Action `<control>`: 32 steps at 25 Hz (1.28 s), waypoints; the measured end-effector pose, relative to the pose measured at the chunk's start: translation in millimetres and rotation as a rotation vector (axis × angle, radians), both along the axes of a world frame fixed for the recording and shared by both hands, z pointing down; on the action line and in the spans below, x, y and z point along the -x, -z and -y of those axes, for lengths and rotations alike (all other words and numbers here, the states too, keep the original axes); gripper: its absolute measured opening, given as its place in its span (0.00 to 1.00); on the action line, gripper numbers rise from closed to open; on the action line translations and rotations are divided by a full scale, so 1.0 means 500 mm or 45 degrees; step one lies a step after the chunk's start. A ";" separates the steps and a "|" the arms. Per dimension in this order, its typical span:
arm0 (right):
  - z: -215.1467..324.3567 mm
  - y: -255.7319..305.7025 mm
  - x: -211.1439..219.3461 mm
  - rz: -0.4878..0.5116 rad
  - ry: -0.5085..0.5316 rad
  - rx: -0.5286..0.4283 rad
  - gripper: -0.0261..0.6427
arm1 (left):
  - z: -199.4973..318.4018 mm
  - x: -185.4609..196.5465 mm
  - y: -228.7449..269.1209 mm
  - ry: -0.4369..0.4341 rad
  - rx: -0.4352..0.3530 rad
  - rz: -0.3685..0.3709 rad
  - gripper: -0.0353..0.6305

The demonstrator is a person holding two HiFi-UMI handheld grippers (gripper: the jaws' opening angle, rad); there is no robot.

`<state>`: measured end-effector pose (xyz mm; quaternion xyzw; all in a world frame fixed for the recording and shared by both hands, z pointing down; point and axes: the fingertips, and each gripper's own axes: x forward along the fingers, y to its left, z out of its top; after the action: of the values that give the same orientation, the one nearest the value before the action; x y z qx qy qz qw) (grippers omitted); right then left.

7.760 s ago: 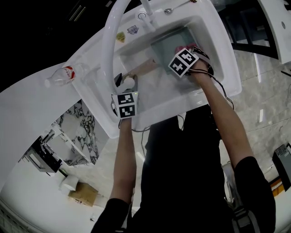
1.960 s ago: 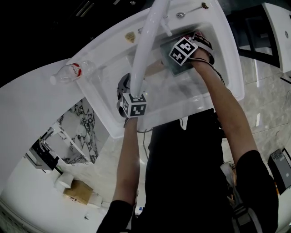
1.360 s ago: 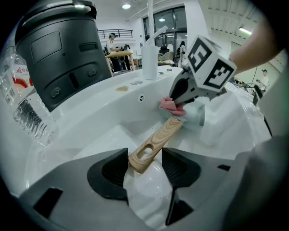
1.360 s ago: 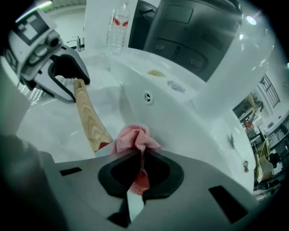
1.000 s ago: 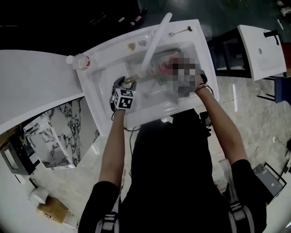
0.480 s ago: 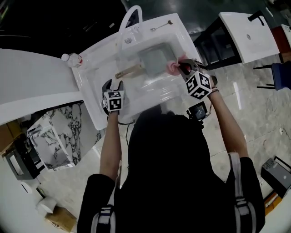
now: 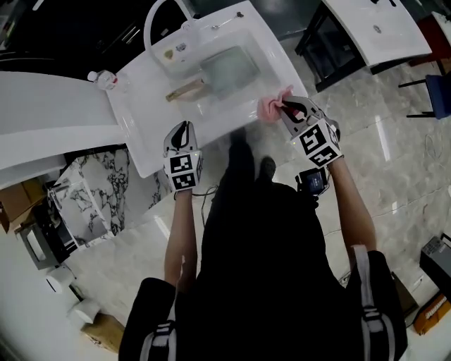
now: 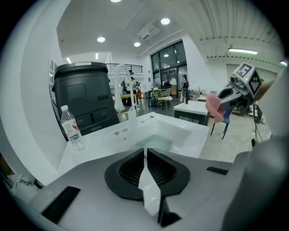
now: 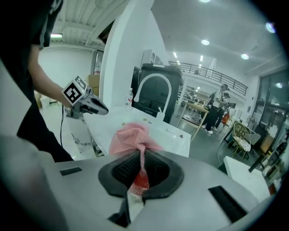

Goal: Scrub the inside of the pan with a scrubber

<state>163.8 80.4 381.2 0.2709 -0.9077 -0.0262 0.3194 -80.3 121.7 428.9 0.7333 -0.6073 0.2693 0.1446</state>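
Checked jaws of left gripper first: drawn together to a thin slit, nothing between them, having just been closing. Same gripper located in head view at the picture's left, over the near-left corner of the sink, marker cube toward the body.

Checked jaws of right gripper next: clamped on a pinched fold of the pink mesh scrubber, with the rest of the mesh bunched loose beyond the tips. Placed in head view at the sink's near-right edge, scrubber hanging at the rim, clear of the basin. Confirmed from left gripper view: right gripper held up in the air, scrubber drooping below its tips. Confirmed from right gripper view: left gripper also raised, off to the picture's left.

Beyond the grippers: white sink set in a white tabletop. Found the pan lying flat in the basin, square and grey-green, its wooden handle reaching toward the picture's left. Touched by neither gripper; well apart from the scrubber.

Farther back: arched white faucet at the sink's far rim, a spoon lying on the rim beside it, a clear water bottle on its side at the far-left corner. Bottle seen upright-looking in left gripper view; true pose not settled.
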 end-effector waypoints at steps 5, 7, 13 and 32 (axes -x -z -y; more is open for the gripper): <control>-0.079 0.083 -0.035 0.268 -0.062 0.091 0.09 | -0.078 -0.093 0.106 -0.008 -0.077 -0.194 0.12; -0.094 0.122 -0.044 0.336 -0.081 0.092 0.09 | -0.097 -0.110 0.149 0.001 -0.118 -0.268 0.11; -0.103 0.288 -0.079 0.659 -0.134 0.086 0.09 | -0.109 -0.153 0.328 -0.031 -0.313 -0.414 0.11; -0.125 0.445 -0.072 0.745 -0.099 -0.077 0.09 | -0.126 -0.184 0.539 -0.226 -0.471 -0.359 0.10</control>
<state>200.1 142.9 158.9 0.3108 -0.9490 0.0383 0.0369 11.8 184.9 159.3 0.8281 -0.5533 0.0603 0.0668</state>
